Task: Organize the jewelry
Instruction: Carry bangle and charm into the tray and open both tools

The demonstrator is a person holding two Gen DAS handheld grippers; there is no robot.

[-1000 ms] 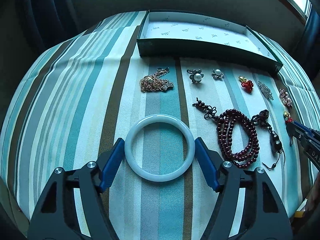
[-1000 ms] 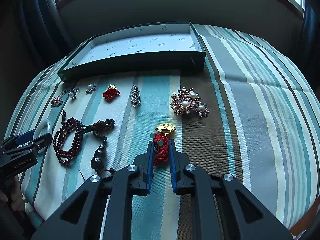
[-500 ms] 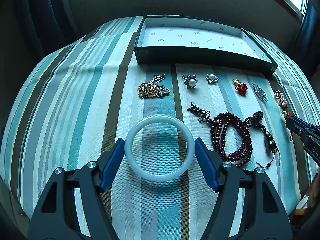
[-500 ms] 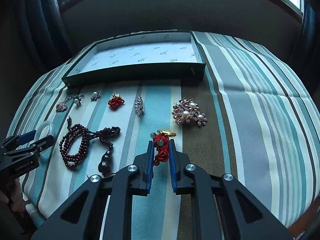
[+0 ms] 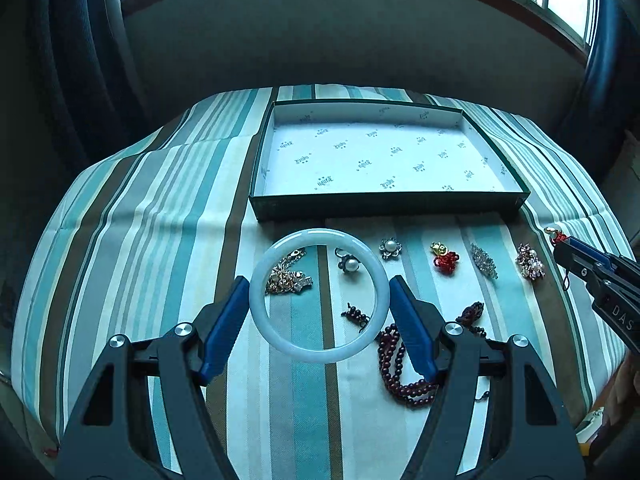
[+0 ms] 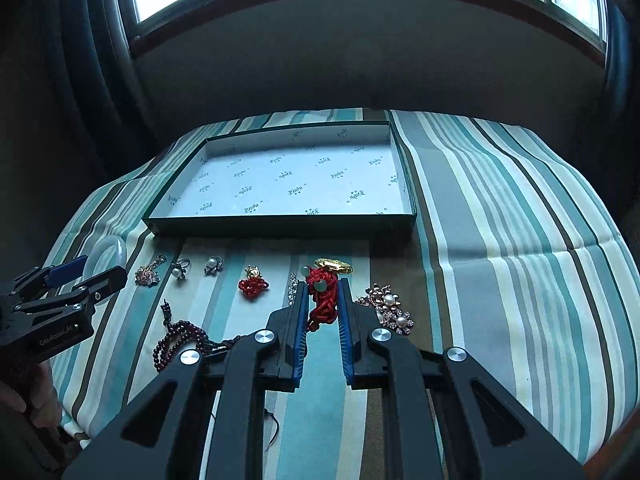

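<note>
Holding two pieces up off the cloth at once right now. My left gripper (image 5: 319,295) has its blue pads spread wide against the outer rim of the pale white jade-like bangle (image 5: 319,295), one pad on each side, so the ring hangs in the air between them. My right gripper (image 6: 322,306) is squeezed narrow on the red knotted cord charm with green beads and a gold plate (image 6: 322,294); the gold bit sticks out past the fingertips.

Below them, on the teal, white and brown striped tablecloth (image 5: 132,240), the dark red bead strand with a black tassel knot (image 5: 394,364) lies nearest me. Beyond it is a row of small stuff: a gold tangled chain piece (image 5: 286,276), a pearl flower ring (image 5: 349,264), a second pearl flower piece (image 5: 390,247), a small red knot charm with a gold top (image 5: 444,258), a narrow silver crystal brooch (image 5: 484,261) and a rose-gold pearl cluster brooch (image 5: 530,261).

Past the row sits the shallow dark green box with white printed lining (image 5: 384,204), nothing in it. Behind that, a dark wall and windows.
</note>
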